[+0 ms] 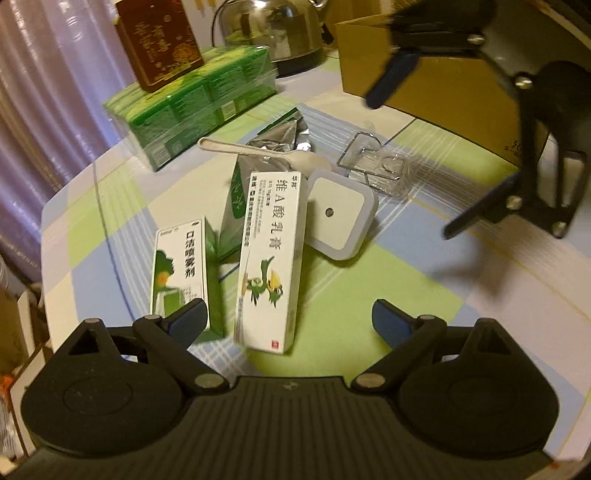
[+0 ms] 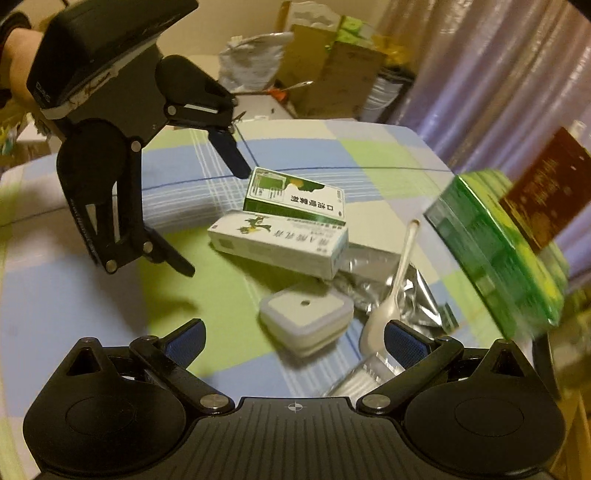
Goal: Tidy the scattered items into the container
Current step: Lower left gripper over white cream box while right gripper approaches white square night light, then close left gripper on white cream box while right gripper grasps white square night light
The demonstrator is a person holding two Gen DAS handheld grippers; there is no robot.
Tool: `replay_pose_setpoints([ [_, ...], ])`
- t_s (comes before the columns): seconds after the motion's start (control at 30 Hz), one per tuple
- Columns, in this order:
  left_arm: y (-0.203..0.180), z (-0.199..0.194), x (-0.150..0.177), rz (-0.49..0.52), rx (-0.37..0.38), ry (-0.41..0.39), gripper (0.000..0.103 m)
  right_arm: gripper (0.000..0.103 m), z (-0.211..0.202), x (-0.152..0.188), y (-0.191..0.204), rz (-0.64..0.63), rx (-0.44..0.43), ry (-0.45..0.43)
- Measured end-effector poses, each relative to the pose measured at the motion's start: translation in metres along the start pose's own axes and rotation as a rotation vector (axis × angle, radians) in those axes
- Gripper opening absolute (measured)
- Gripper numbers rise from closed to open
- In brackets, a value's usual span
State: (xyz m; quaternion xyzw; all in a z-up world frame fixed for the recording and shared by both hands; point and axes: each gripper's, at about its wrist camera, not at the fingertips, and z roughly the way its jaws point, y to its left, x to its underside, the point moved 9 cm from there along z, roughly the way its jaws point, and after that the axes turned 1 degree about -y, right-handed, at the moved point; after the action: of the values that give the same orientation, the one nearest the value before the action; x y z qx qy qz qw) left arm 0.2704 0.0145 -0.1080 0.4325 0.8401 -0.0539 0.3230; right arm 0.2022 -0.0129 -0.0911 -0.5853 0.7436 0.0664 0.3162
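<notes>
Two tongs, left [image 1: 290, 319] and right [image 2: 294, 338], hover wide and empty over the checked bench [image 1: 388, 280]; white-green cardboard medicine boxes [image 1: 271, 258] lie scattered near the brown cardboard container [image 1: 436, 85].

Two medicine boxes [image 1: 269, 258] (both white-green), one spoon [image 1: 258, 151], one night-light [image 1: 341, 214].

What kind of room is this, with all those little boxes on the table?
Probably a room in someone's home. A checked tablecloth covers the table, a metal kettle stands at the back, curtains hang behind, and cardboard boxes are piled nearby.
</notes>
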Motion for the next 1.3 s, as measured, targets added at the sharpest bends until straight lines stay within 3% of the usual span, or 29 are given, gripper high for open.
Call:
replay_pose_setpoints([
  [0.17,0.012,0.015,-0.002,-0.005,0.027,0.004,0.086,0.101,0.024,-0.004,-0.006,-0.040,-0.032,0.022],
  [0.23,0.015,0.020,-0.003,-0.002,0.040,0.007,0.078,0.101,0.032,-0.004,-0.008,-0.040,-0.043,0.032],
  [0.4,0.020,0.028,-0.001,-0.006,0.056,-0.001,0.078,0.100,0.048,-0.003,-0.012,-0.045,-0.063,0.048],
  [0.67,0.019,0.036,0.002,-0.003,0.082,-0.006,0.065,0.094,0.070,-0.001,-0.015,-0.077,-0.088,0.071],
  [0.87,0.019,0.037,0.004,-0.022,0.085,-0.017,0.046,0.086,0.081,-0.004,-0.014,-0.095,-0.100,0.077],
  [0.97,0.019,0.038,0.005,-0.023,0.080,-0.015,0.036,0.077,0.084,-0.003,-0.014,-0.102,-0.098,0.087],
  [1.3,0.004,0.028,0.006,-0.056,0.069,-0.001,0.033,0.075,0.061,0.011,0.001,-0.024,-0.080,0.107],
])
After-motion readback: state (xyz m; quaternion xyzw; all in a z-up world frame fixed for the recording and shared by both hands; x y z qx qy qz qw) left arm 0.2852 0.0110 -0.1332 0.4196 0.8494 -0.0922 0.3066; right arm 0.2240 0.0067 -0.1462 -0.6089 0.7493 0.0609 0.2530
